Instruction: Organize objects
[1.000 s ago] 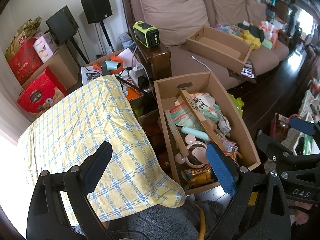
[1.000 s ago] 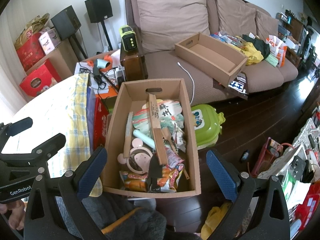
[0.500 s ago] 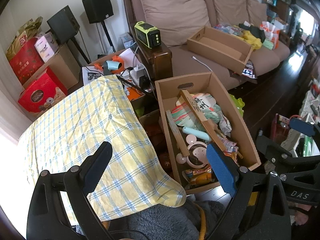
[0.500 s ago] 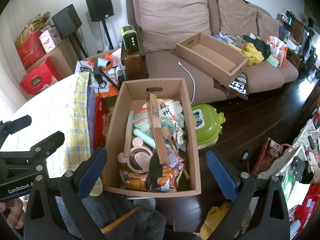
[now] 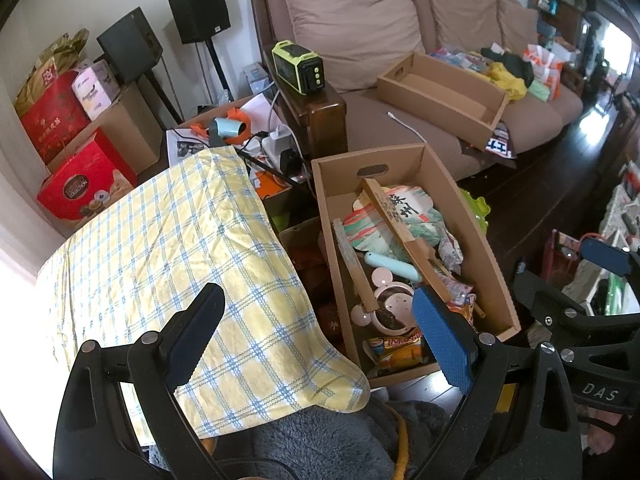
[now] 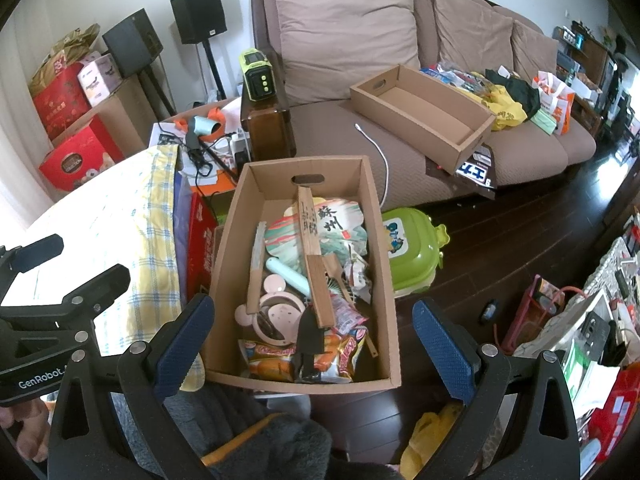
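Note:
A full cardboard box (image 6: 376, 216) (image 5: 472, 220) stands on the dark floor. Inside lie a paper fan (image 6: 340, 228), a long wooden slat (image 6: 314, 256), a light blue tube (image 6: 290, 272), a pink round toy (image 6: 276, 312) and snack packets (image 6: 272, 360). An empty cardboard box (image 6: 420, 112) (image 5: 440, 92) rests on the brown sofa (image 6: 348, 40). My left gripper (image 5: 316, 336) hovers open over the yellow checked cloth (image 5: 160, 248) and the full box's near corner. My right gripper (image 6: 312, 344) hangs open above the near end of the full box. Both hold nothing.
A table under the checked cloth stands left of the box. A green plastic case (image 6: 412, 248) lies right of it. Speakers (image 6: 196, 16), red gift boxes (image 6: 80, 156) and a cable clutter fill the back left. Bags and shelves crowd the right edge. A grey fleece garment (image 6: 260, 440) is below.
Both views have shifted very slightly; the scene sits a touch lower and to the right. Nothing was taken hold of or moved.

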Demonstrator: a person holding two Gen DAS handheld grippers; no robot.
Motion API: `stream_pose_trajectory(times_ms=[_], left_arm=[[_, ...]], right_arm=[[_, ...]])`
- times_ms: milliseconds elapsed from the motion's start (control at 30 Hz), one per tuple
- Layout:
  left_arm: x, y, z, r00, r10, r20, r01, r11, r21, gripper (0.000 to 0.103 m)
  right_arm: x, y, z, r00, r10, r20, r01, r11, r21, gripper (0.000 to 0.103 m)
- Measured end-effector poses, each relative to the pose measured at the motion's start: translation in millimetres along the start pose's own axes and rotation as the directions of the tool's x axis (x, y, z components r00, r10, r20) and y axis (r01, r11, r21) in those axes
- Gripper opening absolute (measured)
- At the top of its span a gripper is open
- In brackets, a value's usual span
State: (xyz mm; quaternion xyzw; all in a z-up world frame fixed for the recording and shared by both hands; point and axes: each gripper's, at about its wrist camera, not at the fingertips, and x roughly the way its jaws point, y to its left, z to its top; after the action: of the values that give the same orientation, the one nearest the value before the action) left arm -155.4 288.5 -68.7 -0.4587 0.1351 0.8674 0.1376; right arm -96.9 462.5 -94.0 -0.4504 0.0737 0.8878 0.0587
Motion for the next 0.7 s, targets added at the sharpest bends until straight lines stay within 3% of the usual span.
stream_pose_trajectory(times_ms=[700], left_arm=[[0.3,-0.4,-0.6,1.0,0.001,-0.004,-0.001,1.0,0.001,0.094]], right_arm=[[0.1,-0.3,0.3,1.0,-0.001,-0.003,0.001,1.0,-0.002,0.1]])
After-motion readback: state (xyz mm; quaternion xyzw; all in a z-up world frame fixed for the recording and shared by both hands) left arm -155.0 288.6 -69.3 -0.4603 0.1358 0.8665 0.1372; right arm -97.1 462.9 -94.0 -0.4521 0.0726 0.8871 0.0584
